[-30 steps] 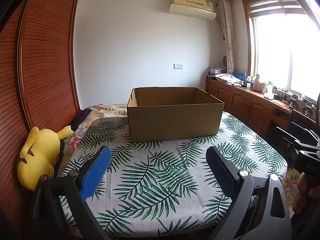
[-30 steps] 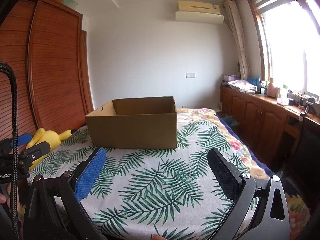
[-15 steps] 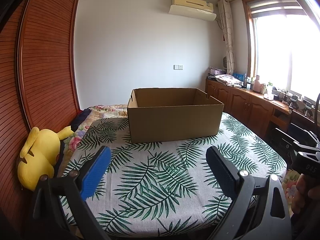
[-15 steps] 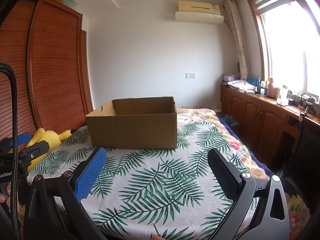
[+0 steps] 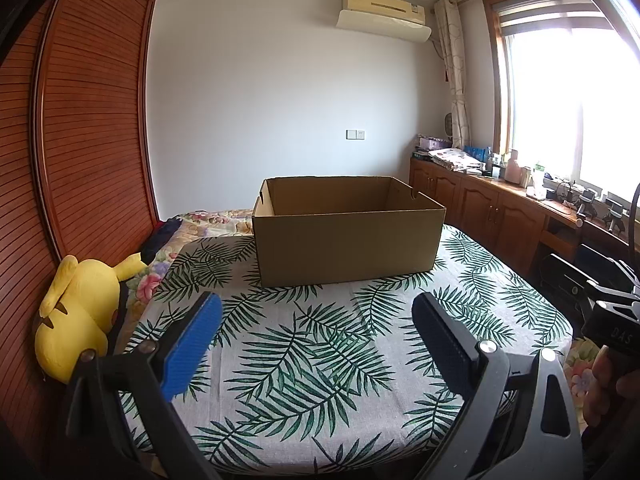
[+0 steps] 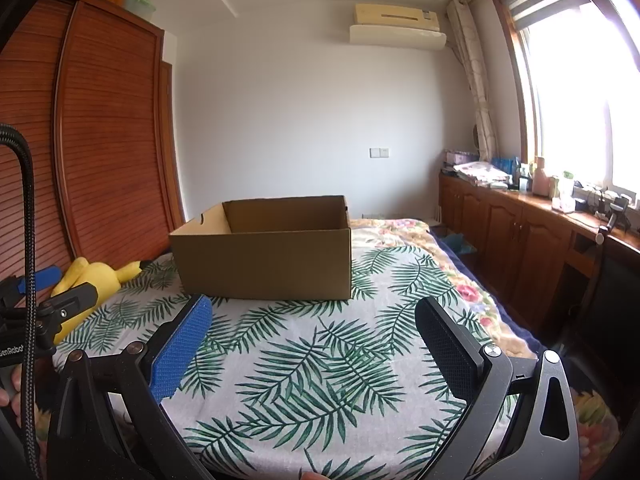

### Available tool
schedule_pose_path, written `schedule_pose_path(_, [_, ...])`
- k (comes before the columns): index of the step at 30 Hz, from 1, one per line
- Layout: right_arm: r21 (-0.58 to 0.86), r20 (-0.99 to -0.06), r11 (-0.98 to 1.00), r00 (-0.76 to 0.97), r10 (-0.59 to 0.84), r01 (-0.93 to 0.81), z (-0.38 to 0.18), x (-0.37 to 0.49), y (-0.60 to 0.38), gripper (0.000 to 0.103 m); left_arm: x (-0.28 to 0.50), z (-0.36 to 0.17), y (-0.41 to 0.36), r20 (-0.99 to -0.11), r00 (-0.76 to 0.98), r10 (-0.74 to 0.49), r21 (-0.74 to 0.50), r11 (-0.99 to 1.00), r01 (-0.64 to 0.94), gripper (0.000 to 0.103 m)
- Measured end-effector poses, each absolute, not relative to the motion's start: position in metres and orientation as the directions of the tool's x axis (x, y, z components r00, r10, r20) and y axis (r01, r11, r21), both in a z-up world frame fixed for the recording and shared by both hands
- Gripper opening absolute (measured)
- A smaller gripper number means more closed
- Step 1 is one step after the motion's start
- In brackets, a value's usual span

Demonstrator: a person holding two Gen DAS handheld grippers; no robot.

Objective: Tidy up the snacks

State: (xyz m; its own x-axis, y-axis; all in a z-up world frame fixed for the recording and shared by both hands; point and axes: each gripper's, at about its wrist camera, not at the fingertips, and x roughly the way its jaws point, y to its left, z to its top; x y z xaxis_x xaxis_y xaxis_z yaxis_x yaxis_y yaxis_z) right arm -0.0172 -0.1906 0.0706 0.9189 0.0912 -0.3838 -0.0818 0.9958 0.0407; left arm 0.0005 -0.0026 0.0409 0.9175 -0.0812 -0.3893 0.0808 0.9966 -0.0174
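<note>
White walls (image 5: 256, 92), slatted wooden wardrobe (image 5: 88, 128), bright window (image 5: 568, 100), low cabinets (image 5: 480, 208).

Both wrist views low, forward; shared cardboard box (image 5: 347, 231) (image 6: 264, 246) ahead

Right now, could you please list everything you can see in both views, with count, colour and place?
cardboard box: one, brown, open, far end of the cloth.
leaf-print cloth: one, white and green, under the box.
plush toy: one, yellow, left of the cloth by the wardrobe.
wardrobe: one, reddish wood, left wall.
air conditioner: one, cream, high on the back wall.
cabinets: one row, brown, under the window, cluttered top.
snacks: none visible.
left hand-held gripper: one, blue and black pads, open, above the near cloth.
right hand-held gripper: same, open.
</note>
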Motion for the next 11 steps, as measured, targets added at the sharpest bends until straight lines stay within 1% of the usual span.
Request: schedule_pose_path(11, [0.039,-0.380,0.996,0.921,0.088,-0.079,0.0714,-0.0176,-0.1915,0.103,0.0009,0.0417,-0.0033,-0.386,0.919,-0.081,-0.018,0.997,0.080,0.097])
